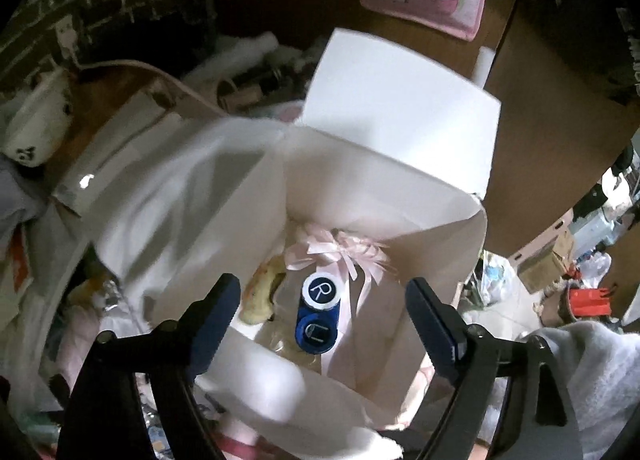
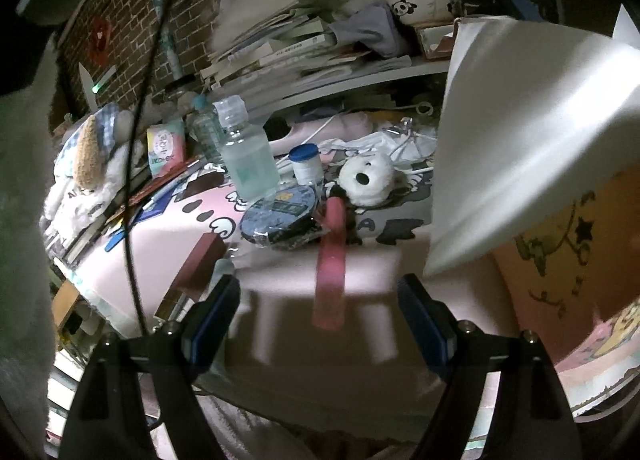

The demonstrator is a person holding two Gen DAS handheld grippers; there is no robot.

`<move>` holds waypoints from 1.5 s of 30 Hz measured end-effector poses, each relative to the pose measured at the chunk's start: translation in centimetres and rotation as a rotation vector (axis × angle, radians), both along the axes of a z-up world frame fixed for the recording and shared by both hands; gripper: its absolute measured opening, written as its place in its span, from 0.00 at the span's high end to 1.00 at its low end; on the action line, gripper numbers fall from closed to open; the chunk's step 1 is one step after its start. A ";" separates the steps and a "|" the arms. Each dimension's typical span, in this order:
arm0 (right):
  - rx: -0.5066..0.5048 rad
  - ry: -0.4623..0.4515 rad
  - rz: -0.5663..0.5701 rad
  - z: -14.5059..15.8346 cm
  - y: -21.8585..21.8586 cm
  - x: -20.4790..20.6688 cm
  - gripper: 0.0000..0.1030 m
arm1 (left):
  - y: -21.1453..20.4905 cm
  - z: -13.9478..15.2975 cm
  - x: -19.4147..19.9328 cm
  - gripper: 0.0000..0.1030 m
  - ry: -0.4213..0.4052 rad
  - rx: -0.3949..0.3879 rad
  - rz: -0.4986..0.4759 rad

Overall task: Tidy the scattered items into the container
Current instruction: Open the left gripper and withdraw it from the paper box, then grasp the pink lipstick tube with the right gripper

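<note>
The pink tube (image 2: 330, 260) is seen lying lengthwise dead ahead of the right gripper (image 2: 318, 310), whose jaws are spread wide and empty. The left gripper (image 1: 322, 320), likewise wide and empty, is held over the white box (image 1: 400, 196), where the lens case (image 1: 318, 314) rests.

Left wrist view: your camera looks steeply down from close above into the open white box (image 1: 384, 196), its own jaws framing the bottom edge. Right wrist view: your camera faces forward and slightly down across the pink table (image 2: 280, 324) toward the brick wall (image 2: 192, 20), close to the surface, jaws again at the bottom. Shared between your two views: the white box, whose flap (image 2: 532, 140) fills the right view's right side.
</note>
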State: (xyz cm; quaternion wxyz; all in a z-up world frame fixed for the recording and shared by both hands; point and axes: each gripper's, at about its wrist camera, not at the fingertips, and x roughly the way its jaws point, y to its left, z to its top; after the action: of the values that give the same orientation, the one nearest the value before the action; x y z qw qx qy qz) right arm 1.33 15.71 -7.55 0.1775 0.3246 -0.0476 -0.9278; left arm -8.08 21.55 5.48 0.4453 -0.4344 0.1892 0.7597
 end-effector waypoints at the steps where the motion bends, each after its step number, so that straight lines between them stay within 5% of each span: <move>1: 0.001 0.004 -0.003 0.0 0.1 0.0 0.23 | -0.4 0.3 0.1 0.19 0.005 0.010 0.002; 11: 0.024 0.025 -0.022 -0.5 0.5 0.4 0.23 | -8.5 2.5 1.4 0.12 0.121 0.126 0.191; 20: 0.037 0.064 -0.031 -1.0 -0.3 0.1 0.25 | -16.7 0.3 2.7 0.11 0.209 0.285 0.464; 22: 0.041 0.080 -0.034 -1.1 -0.5 0.1 0.39 | -18.5 -0.6 3.2 0.11 0.233 0.298 0.522; 27: 0.073 0.116 -0.037 -1.7 -0.8 -0.1 0.51 | -22.8 -3.0 4.0 0.11 0.274 0.349 0.635; 36: 0.173 0.203 -0.010 -2.2 -2.1 0.3 0.84 | -26.5 -6.5 3.8 0.12 0.192 0.396 0.724; 45: 0.251 0.285 -0.021 -2.1 -3.2 1.3 0.87 | -27.3 -7.5 3.8 0.11 0.163 0.414 0.738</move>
State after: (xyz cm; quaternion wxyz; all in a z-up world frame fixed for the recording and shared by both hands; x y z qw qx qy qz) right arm 2.66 12.53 -9.65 0.1308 0.2089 0.0905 -0.9649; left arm -4.23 -5.70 -2.03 0.2050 -0.3131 -0.1008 0.9219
